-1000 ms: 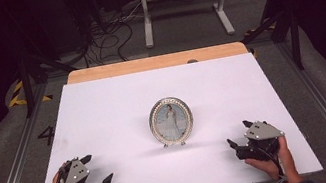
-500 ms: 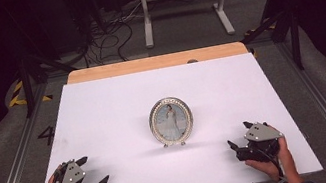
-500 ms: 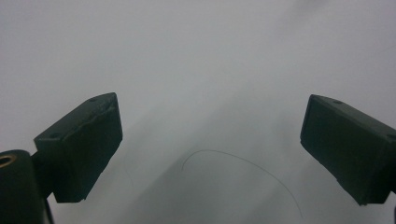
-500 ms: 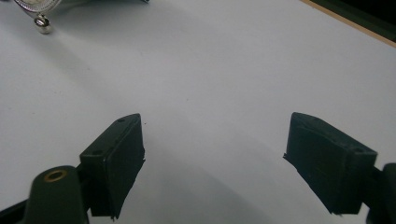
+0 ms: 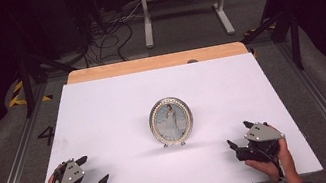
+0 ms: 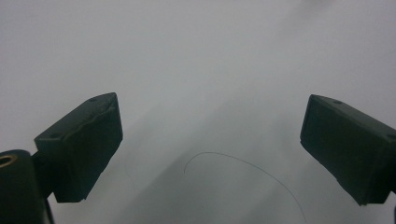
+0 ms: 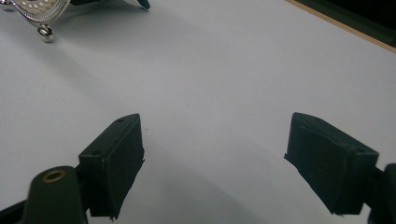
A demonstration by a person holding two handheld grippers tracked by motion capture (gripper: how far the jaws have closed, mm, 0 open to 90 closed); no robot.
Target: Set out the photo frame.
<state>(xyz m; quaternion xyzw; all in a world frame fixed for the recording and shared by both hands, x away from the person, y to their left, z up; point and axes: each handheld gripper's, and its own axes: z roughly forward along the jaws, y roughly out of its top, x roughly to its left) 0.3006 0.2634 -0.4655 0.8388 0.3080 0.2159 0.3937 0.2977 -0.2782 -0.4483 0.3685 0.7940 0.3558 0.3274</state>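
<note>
Standing upright mid-tabletop [image 5: 103, 112]: oval silver picture frame [image 5: 172, 121] with beaded rim, little ball feet, a pale figure in the photo. Left tongs [image 5: 91, 172] and right tongs [image 5: 238, 136] spread wide, gripping nothing, well apart from it at the near corners.

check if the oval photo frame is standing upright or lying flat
Upright. In the high view the oval photo frame faces forward on small feet, casting a shadow on the white table.

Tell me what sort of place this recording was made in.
Probably a lab or studio bench set up for recording. A white-topped table holds a lone oval silver picture frame, loose cables trail across the grey floor behind, and a hand-held black gripper waits open at each near corner.
</note>
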